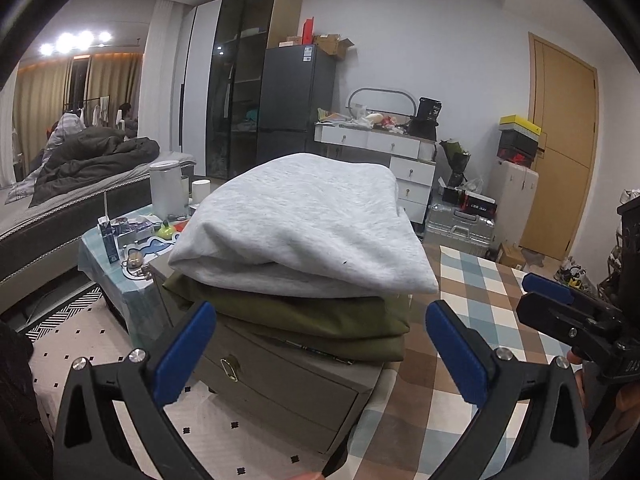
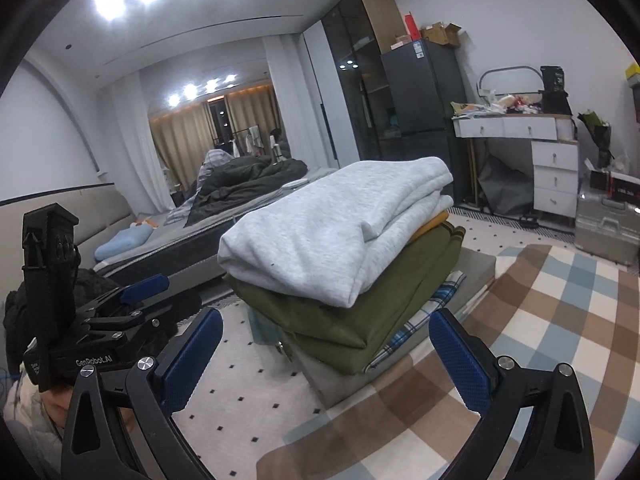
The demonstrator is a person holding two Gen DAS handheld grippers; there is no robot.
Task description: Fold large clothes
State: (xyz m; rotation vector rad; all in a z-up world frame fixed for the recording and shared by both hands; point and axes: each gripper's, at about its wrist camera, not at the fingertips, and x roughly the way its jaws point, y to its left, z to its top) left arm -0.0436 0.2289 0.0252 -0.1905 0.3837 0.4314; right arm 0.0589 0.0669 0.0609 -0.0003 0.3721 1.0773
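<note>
A folded light grey garment [image 1: 304,220] [image 2: 340,232] lies on top of a folded olive green garment [image 1: 312,320] [image 2: 372,304], stacked on a grey drawer cabinet [image 1: 276,384]. A checked blue cloth [image 2: 416,328] and a strip of yellow show within the pile in the right wrist view. My left gripper [image 1: 320,356] stands open just in front of the stack, nothing between its blue pads. My right gripper [image 2: 326,360] is also open and empty, short of the pile. Each gripper shows at the edge of the other's view.
A checked brown, blue and white cloth [image 1: 480,320] covers the surface to the right. A cluttered low table [image 1: 132,240] with a white kettle stands left of the cabinet. A bed [image 2: 224,216], a dark fridge [image 1: 296,96], white drawers [image 1: 400,160] and a silver suitcase [image 1: 460,224] lie beyond.
</note>
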